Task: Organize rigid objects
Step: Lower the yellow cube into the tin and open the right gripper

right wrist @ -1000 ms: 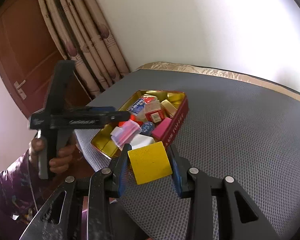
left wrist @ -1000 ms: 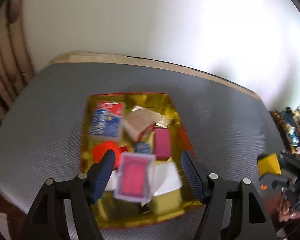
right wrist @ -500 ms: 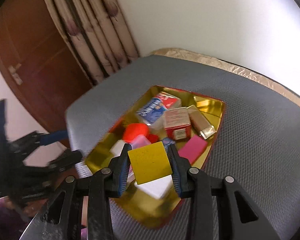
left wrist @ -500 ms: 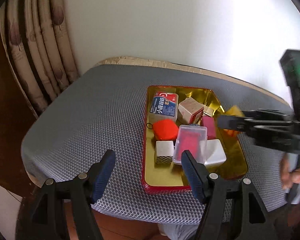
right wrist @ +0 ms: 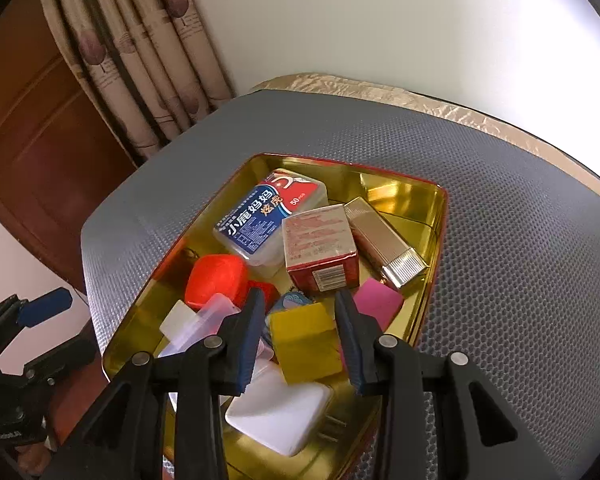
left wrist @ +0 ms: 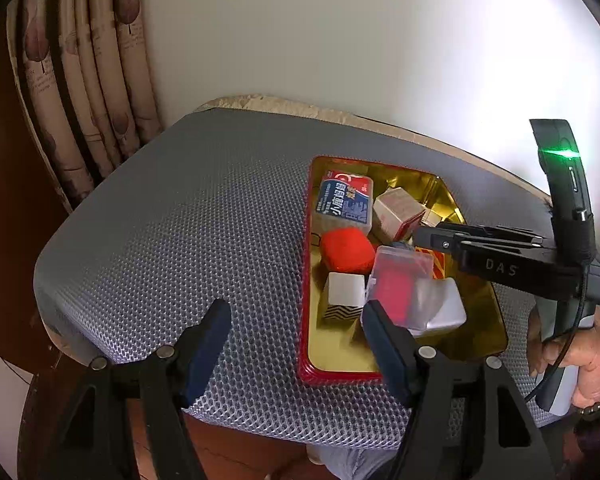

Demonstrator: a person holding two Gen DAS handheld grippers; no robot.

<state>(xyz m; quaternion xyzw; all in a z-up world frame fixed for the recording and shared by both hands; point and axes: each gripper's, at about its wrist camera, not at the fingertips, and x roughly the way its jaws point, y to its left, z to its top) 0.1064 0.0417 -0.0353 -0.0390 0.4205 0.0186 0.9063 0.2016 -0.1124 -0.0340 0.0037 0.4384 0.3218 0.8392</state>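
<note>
Left gripper (left wrist: 296, 322) with jaws apart and empty, poised over the near edge of a grey mesh mat (left wrist: 172, 240), its right finger overlapping the red-rimmed gold tin (left wrist: 306, 280). The tin holds a blue-labelled box (left wrist: 344, 202), a red block (left wrist: 346, 250), a white cube (left wrist: 346, 294) and a clear case (left wrist: 396, 284). Right gripper (left wrist: 432, 236) reaches over the tin from the right, held by a hand (left wrist: 588, 356).

Daylight is flooding in beyond the grippers' right, bleaching the wall (left wrist: 440, 60) white; fisheye edges are curving and darkening, while the tin (right wrist: 400, 192) is glinting.
</note>
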